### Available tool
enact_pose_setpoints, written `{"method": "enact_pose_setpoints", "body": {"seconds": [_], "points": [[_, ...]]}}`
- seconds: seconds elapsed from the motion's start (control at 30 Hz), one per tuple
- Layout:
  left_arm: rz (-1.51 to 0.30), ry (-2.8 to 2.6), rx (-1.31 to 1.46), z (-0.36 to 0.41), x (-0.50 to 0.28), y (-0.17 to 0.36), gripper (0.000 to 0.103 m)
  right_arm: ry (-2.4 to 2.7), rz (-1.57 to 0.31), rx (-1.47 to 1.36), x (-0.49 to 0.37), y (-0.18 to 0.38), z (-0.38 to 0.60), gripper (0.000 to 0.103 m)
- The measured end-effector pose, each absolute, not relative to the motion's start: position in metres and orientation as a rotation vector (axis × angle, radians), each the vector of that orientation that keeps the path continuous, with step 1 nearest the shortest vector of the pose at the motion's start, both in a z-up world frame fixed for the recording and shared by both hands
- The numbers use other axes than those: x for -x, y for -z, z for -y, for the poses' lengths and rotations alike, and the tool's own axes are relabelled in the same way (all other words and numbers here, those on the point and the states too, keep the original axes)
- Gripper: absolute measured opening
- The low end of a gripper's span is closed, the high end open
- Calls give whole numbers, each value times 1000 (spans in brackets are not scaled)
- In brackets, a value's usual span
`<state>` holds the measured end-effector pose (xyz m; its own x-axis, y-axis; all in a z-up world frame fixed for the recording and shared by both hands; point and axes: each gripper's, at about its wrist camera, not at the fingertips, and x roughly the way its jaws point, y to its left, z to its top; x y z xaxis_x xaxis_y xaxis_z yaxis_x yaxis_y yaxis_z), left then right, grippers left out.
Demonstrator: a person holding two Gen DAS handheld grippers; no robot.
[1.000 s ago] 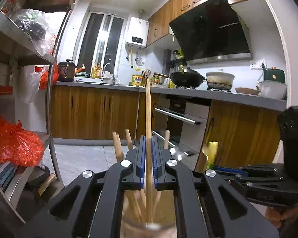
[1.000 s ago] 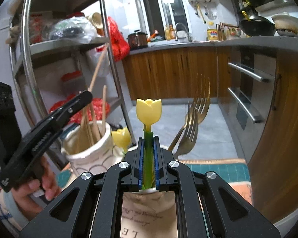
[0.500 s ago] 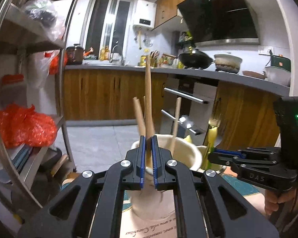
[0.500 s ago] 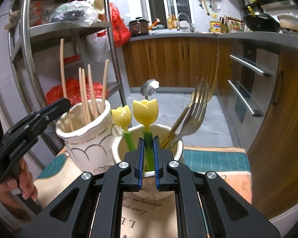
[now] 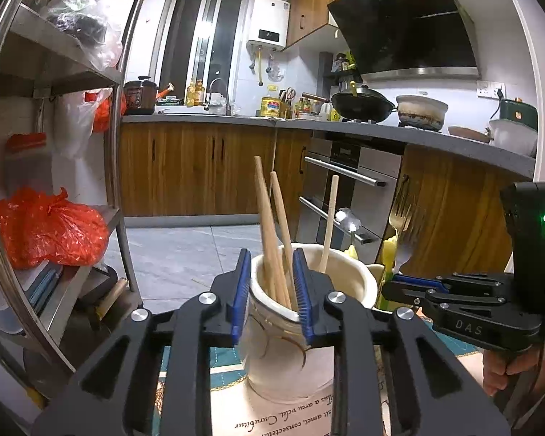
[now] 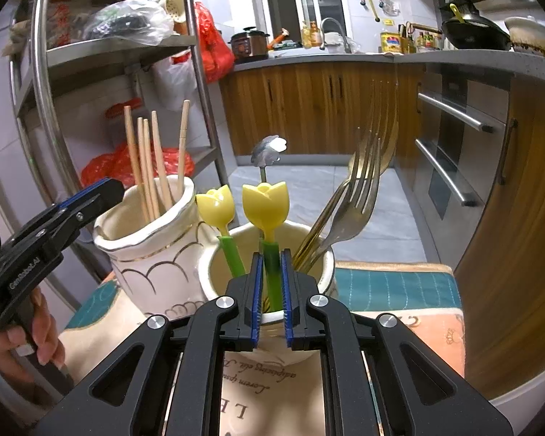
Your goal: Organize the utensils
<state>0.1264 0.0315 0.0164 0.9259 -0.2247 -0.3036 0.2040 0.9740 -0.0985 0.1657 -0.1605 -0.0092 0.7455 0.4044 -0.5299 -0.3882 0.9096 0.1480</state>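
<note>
A white vase-shaped holder (image 5: 287, 341) (image 6: 152, 250) holds several wooden chopsticks (image 5: 269, 232) (image 6: 149, 163). My left gripper (image 5: 270, 290) is open, its jaws straddling the chopsticks at the holder's rim without gripping them. A white cup (image 6: 214, 272) beside it holds two yellow tulip-topped utensils (image 6: 265, 203), a flower-topped spoon (image 6: 270, 147) and several forks (image 6: 363, 189). My right gripper (image 6: 271, 290) is open, jaws slightly apart around the green stem of the nearer tulip utensil. The right gripper also shows in the left wrist view (image 5: 410, 285), the left one in the right wrist view (image 6: 98, 190).
Both containers stand on a printed cloth (image 6: 388, 287) on a small table. A steel shelf rack (image 5: 72, 83) with red bags (image 5: 47, 229) stands at the left. Kitchen cabinets and an oven (image 5: 345, 181) lie behind across the floor.
Both grippers lowered their utensils into the containers, then opened. The left let go of a chopstick in the vase; the right loosened from the tulip utensil in the cup.
</note>
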Motion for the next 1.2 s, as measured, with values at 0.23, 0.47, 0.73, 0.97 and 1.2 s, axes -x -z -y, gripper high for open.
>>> {"method": "enact_pose_setpoints", "body": {"seconds": [0.23,0.47,0.73,0.97,1.2], "points": [[-320,210,76,-38,-121,-21,29,-426,-546,-28,-152,4,166,24],[-335,194,71,-42,-103,-22,29,-408,-511,-55,-132,-1,177,24],[-376,187,37,-38,-74,-13,30,-382,-492,-36,-100,4,192,24],[-404,200,-24,-25,-50,1,56,-356,-432,-10,-74,10,202,47],[-399,186,-59,-20,-46,14,77,-349,-376,7,-63,14,206,71]]}}
